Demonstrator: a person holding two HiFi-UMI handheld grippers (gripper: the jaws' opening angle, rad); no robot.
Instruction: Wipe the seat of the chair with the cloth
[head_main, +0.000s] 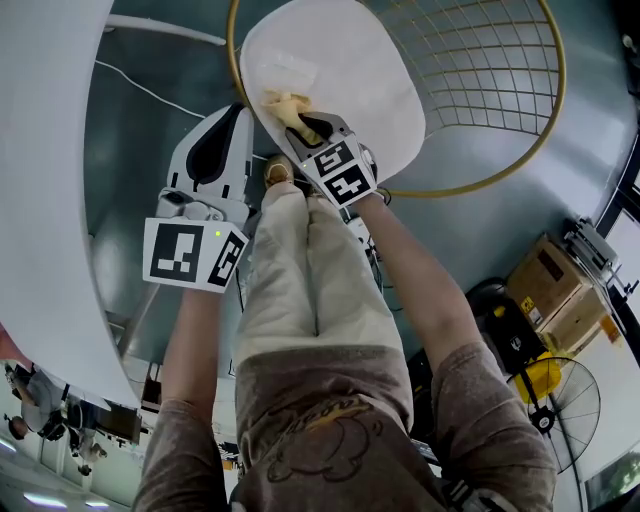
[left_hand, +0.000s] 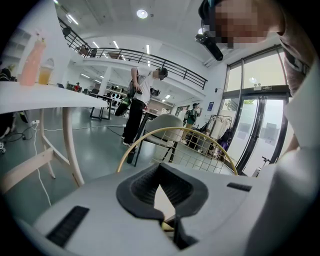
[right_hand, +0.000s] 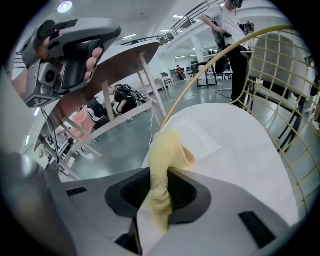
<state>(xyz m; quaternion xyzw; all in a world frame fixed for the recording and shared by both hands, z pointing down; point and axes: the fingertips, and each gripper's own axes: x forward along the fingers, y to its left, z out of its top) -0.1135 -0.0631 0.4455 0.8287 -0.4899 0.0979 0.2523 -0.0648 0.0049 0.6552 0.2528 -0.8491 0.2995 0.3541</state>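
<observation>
The cloth (right_hand: 162, 170) is pale yellow and soft, bunched into a narrow rope. It sits at the near left part of the chair's white seat (head_main: 350, 70), close to the rim, where the head view shows it as a small crumpled lump (head_main: 285, 105). The right gripper (head_main: 303, 124) is clenched on it. In the right gripper view the dark pads (right_hand: 187, 192) squeeze the cloth from both sides.

Its long axis runs along the jaws. It goes from the gripper's body out past the tips, and the free end flops over in a fold towards the seat (right_hand: 240, 150). The end nearer the camera drops out of sight between the jaws, so the cloth's full length cannot be told. How flat the fold lies on the seat is also hard to make out.

The left gripper (head_main: 237, 115) hangs just off the seat's left edge, apart from the cloth. Its jaws (left_hand: 160, 172) are closed tip to tip with nothing held. Behind the seat curves the chair's gold wire back (head_main: 480, 70), and a white table (head_main: 50, 150) stands to the left.
</observation>
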